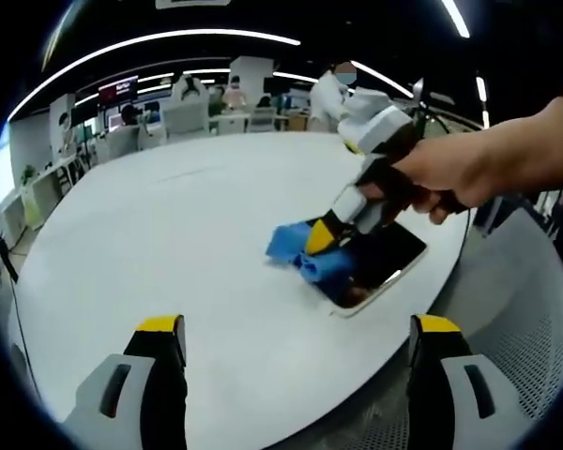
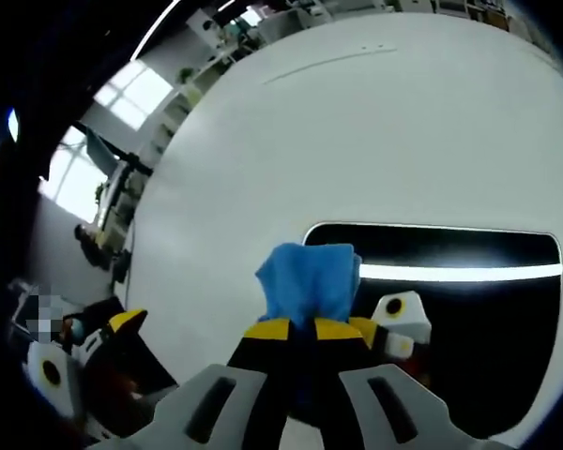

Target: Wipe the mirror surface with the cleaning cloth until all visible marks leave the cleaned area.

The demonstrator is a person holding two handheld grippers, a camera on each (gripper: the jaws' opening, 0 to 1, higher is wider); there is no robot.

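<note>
A dark rectangular mirror [image 1: 389, 262] with a white frame lies flat on the white round table [image 1: 169, 225], near its right edge. A hand [image 1: 450, 169] holds my right gripper [image 1: 321, 234], which is shut on a blue cleaning cloth [image 1: 305, 258] and presses it down at the mirror's near-left end. In the right gripper view the cloth [image 2: 310, 279] bunches up between the shut jaws of my right gripper [image 2: 302, 330], at the left edge of the mirror [image 2: 469, 319], whose glass reflects a ceiling light. My left gripper [image 1: 298, 328] hovers open over bare table, holding nothing.
The table edge [image 1: 357, 412] curves close below the mirror, with grey floor [image 1: 535, 319] beyond it. Office desks, screens and people [image 1: 328, 94] stand far behind. My left gripper [image 2: 122, 330] shows at the lower left of the right gripper view.
</note>
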